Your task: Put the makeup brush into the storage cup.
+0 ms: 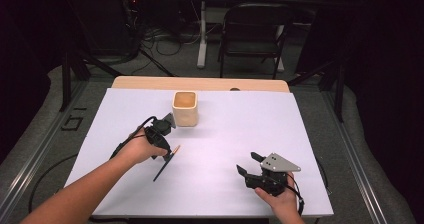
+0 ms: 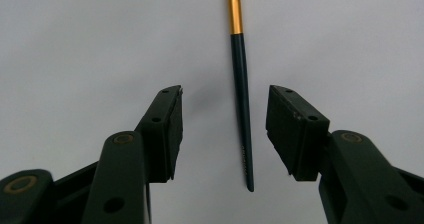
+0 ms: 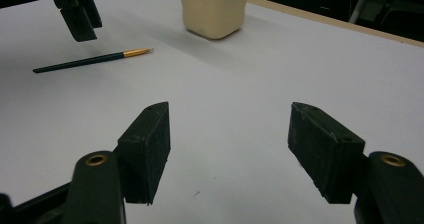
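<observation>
Hovering just above the white table (image 1: 225, 184), left of its middle: the left gripper (image 2: 225, 129), jaws spread wide and pointing down at the surface, holding nothing. Lying flat between those open jaws, touching neither: a slim paintbrush (image 2: 242, 109) with a dark green handle and a gold ferrule, closer to the right-hand jaw in the left gripper view, its handle end reaching down near the jaw bases and its gold part running out past the top of that view. Showing in the high view as a thin dark line slanting across the table just beside the person's left hand (image 1: 140, 149), gold end pointing toward the far edge and slightly to the right. Resting near the front right part of the table: the right gripper (image 3: 227, 134), held in the right hand (image 1: 280, 201), jaws standing wide apart and empty, aimed across the surface toward the far left. Standing upright near the middle of the far edge: a cream-coloured square cup (image 1: 185, 108), open at the top, well apart from the right gripper and near the left one. Appearing in the right gripper view beyond its own jaws: the brush lying on the table, the other gripper hanging over its handle, and the cup farther back.
</observation>
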Demonstrator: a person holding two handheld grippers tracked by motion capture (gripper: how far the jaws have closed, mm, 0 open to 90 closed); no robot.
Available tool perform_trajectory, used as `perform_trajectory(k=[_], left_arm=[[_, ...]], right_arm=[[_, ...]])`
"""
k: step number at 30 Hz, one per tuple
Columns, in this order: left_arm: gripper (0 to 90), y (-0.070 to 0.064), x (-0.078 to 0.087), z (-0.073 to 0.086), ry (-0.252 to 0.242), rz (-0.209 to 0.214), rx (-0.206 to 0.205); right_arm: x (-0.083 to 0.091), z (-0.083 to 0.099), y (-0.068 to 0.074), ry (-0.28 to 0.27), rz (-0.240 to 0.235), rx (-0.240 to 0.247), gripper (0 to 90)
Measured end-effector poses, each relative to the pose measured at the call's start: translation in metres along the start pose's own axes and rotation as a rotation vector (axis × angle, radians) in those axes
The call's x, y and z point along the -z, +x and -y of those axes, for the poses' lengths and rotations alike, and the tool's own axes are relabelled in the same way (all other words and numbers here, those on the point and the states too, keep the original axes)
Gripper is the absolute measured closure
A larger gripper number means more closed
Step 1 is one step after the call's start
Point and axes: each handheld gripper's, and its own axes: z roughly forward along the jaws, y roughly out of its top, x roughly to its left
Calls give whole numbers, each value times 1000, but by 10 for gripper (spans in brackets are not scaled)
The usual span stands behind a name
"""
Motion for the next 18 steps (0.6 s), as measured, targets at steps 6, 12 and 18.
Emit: perform_trajectory(k=[6,12,18], left_arm=[[502,-2,-1,-2,1,1,-3],[507,-3,-2,-5,-3,-3,-8],[518,-6,-1,-8,-8,-3,-14]], right_arm=[[0,0,0,4,-1,-2,332],[0,0,0,3,-3,1,332],[0,0,0,3,-4,1,332]])
